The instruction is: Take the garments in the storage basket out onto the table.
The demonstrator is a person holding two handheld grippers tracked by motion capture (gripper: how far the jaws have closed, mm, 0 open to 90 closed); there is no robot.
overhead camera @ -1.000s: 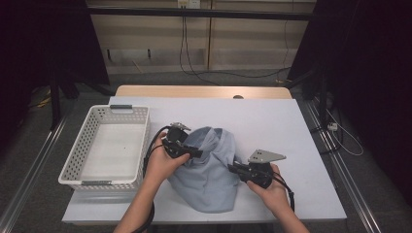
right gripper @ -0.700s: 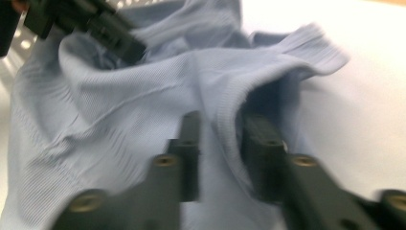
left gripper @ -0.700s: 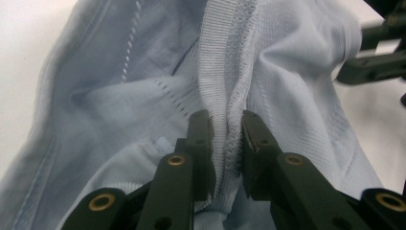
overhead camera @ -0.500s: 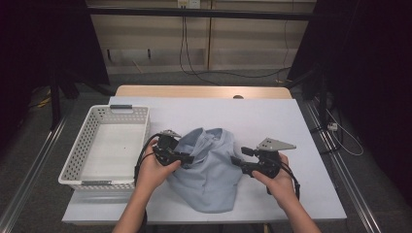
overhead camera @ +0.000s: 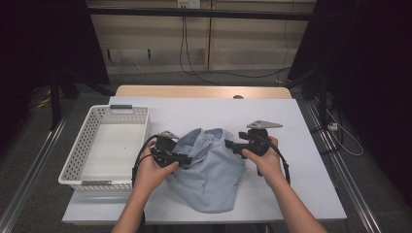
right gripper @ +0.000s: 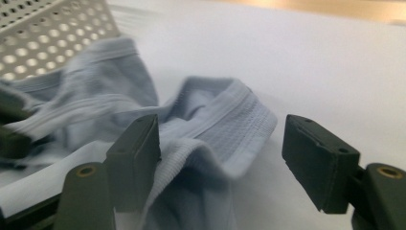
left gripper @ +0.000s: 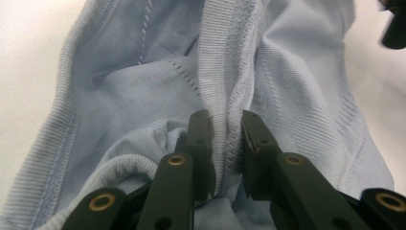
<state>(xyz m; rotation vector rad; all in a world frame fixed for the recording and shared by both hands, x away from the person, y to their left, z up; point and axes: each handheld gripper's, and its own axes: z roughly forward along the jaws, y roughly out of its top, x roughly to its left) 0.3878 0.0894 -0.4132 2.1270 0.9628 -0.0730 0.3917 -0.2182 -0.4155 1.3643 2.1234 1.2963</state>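
Note:
A light blue ribbed garment (overhead camera: 210, 171) lies bunched on the white table (overhead camera: 301, 194). At the garment's left side, my left gripper (overhead camera: 183, 158) is shut on a fold of its ribbed hem; in the left gripper view the jaws (left gripper: 225, 130) pinch that band of the garment (left gripper: 287, 81). My right gripper (overhead camera: 230, 144) is at the garment's upper right edge. Its jaws have just been opening and now stand wide apart (right gripper: 222, 143). A ribbed edge of the garment (right gripper: 239, 124) lies between them, and neither pad presses on it.
A white perforated basket (overhead camera: 136, 114) stands empty at the table's left, close to my left hand; its corner (right gripper: 48, 28) appears in the right gripper view. Bare tabletop stretches behind and to the right of the garment. The floor drops away past the table edges.
My right gripper has let go of the cloth, opened, and moved up and away along the garment's right side. The left gripper has kept its grip and barely moved.

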